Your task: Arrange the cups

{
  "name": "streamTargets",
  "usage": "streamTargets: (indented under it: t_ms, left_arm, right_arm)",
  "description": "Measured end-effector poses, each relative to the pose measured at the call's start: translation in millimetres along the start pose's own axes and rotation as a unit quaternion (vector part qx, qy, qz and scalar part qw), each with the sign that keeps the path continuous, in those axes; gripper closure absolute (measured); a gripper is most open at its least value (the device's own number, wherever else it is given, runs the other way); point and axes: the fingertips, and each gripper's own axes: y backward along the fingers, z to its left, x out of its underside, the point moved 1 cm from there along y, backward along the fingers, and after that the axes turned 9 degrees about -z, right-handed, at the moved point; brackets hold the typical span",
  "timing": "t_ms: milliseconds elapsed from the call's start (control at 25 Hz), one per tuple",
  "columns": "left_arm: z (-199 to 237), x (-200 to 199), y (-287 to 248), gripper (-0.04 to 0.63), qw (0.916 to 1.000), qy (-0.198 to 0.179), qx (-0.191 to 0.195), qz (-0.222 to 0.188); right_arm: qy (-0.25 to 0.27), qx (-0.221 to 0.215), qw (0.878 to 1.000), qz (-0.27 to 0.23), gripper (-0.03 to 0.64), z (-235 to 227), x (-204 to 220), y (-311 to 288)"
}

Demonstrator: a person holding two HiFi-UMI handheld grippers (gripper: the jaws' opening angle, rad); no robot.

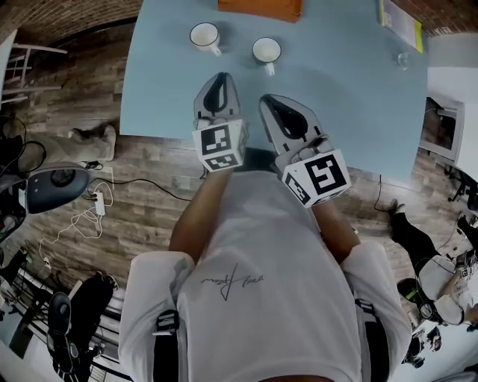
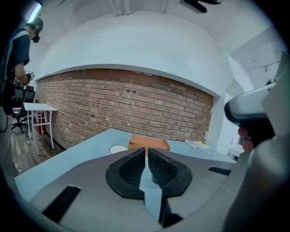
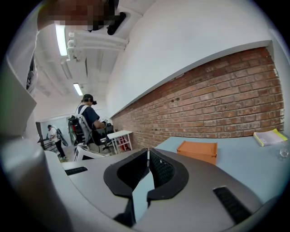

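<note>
Left tongs [image 1: 219, 78] and right tongs [image 1: 271, 101], both pressed closed with nothing held, over near edge of desk [image 1: 343, 112]; left cup [image 1: 203, 35] and right cup [image 1: 266, 51] upright just beyond, short of orange tray [image 1: 260, 6]; advised: spread tongs wide before approach, grip rim clear of handle

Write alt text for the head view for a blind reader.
A person in a white T-shirt holds the left gripper and right gripper, jaws shut and empty, above the near edge of a pale blue table. Beyond them two white mugs stand apart; an orange tray sits at the far edge.
</note>
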Motion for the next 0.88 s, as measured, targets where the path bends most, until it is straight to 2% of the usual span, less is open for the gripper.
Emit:
streamTargets:
  t_ms: [400, 880]
  left_arm:
    - [28, 26, -35, 0.588, 0.9986, 0.005, -0.051, 0.012]
    - [41, 61, -56, 0.588, 0.9969, 0.011, -0.067, 0.039]
  right_arm:
    - [-0.010, 0.009, 1.000, 0.015, 0.595, -13, 10, -10]
    - [-0.023, 0.028, 0.999, 0.033, 0.595, -29, 29, -19]
